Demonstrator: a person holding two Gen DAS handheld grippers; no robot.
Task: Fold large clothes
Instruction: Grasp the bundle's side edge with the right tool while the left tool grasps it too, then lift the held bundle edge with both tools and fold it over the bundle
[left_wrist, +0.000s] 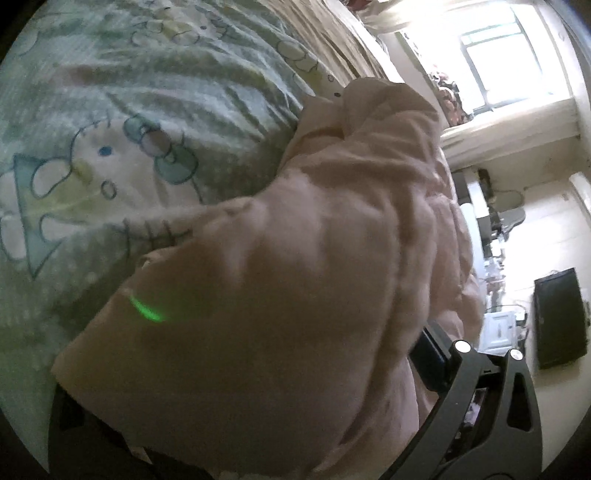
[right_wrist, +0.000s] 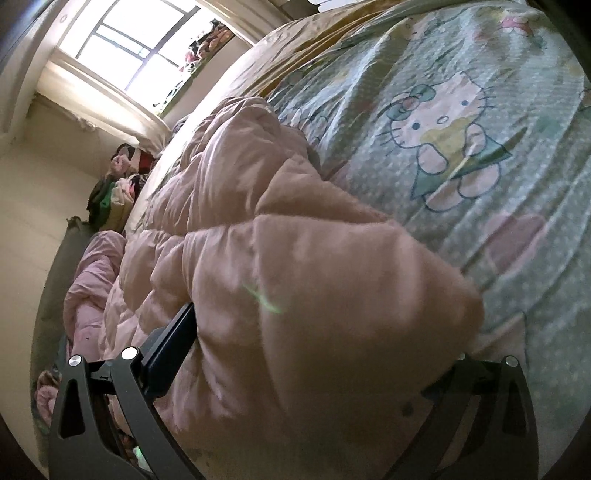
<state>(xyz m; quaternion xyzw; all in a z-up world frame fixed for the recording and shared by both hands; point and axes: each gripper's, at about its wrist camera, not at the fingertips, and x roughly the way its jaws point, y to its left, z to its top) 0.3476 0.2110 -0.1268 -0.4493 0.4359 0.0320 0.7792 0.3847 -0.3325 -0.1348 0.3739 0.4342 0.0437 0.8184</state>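
A large pale pink padded garment lies bunched on a bed with a green cartoon-cat sheet. It drapes over my left gripper and hides most of the fingers; only the right finger shows, pressed against the cloth. In the right wrist view the same garment fills the space between the fingers of my right gripper. The left finger lies against the fabric; the right one is covered. Both grippers seem closed on folds of the garment.
The cat sheet spreads over the bed beyond the garment. A pink crumpled cloth and a pile of clothes lie past the bed's edge. A bright window, a desk and a black box stand beside the bed.
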